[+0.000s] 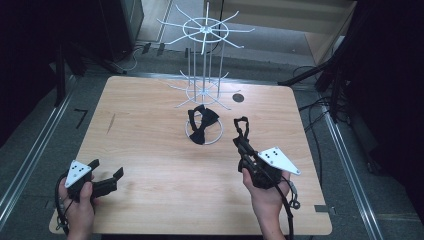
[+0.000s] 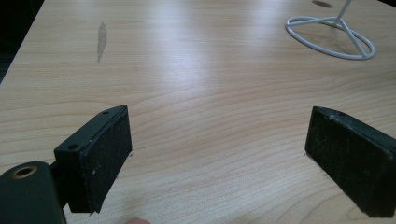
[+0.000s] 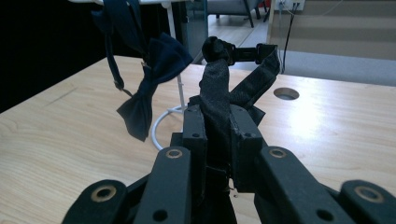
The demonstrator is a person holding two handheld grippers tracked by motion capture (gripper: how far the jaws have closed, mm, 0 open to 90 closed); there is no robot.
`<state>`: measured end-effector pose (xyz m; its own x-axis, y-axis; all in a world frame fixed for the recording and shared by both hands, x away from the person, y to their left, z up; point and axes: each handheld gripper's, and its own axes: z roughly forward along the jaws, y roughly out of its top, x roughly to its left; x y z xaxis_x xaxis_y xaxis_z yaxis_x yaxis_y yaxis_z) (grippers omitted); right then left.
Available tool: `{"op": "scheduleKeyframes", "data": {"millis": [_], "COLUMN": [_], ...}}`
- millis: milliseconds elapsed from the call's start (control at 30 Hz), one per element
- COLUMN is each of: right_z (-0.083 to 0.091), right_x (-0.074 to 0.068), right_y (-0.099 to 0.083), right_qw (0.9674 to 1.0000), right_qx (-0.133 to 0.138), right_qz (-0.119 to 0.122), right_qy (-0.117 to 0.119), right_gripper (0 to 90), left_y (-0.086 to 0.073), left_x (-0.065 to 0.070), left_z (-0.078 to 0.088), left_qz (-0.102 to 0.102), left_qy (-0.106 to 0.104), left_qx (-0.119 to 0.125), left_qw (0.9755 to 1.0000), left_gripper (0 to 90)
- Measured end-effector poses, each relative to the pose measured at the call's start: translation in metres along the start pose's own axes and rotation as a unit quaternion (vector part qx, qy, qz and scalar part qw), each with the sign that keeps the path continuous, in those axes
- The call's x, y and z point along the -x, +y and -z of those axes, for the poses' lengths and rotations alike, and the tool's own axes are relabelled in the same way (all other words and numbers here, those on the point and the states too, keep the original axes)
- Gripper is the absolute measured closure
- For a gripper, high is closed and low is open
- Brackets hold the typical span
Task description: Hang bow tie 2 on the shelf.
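1. High view: the left gripper (image 1: 107,172) rests low over the wooden table (image 1: 150,150), jaws apart. The right gripper (image 1: 239,142) is clamped on a black strap (image 1: 242,126); beyond its tips a dark bow tie (image 1: 201,125) hangs on the white wire rack (image 1: 202,75).
2. Left gripper view: pads (image 2: 105,156) wide apart over bare wood; the rack's ring base (image 2: 331,37) lies ahead, right.
3. Right gripper view: jaws closed on the strap (image 3: 215,98), which loops up past the tips; the bow tie (image 3: 149,79) hangs ahead, left.
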<state>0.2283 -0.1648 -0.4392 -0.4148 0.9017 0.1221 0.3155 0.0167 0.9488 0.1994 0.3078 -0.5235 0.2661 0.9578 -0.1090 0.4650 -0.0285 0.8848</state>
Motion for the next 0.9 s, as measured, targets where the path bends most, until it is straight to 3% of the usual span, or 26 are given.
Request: {"op": "scheduleKeyframes", "data": {"millis": [900], "right_z": [-0.002], "right_x": [-0.005], "right_y": [0.028], "right_qw": [0.9993], "right_qx": [0.036], "right_qz": [0.001], "right_qy": [-0.009], "right_gripper": [80.5], "left_y": [0.0], "left_x": [0.0], "left_z": [0.0], "left_qz": [-0.001], "left_qy": [0.001], "left_qx": [-0.003], "left_qw": [1.0], "left_gripper": [8.1]}}
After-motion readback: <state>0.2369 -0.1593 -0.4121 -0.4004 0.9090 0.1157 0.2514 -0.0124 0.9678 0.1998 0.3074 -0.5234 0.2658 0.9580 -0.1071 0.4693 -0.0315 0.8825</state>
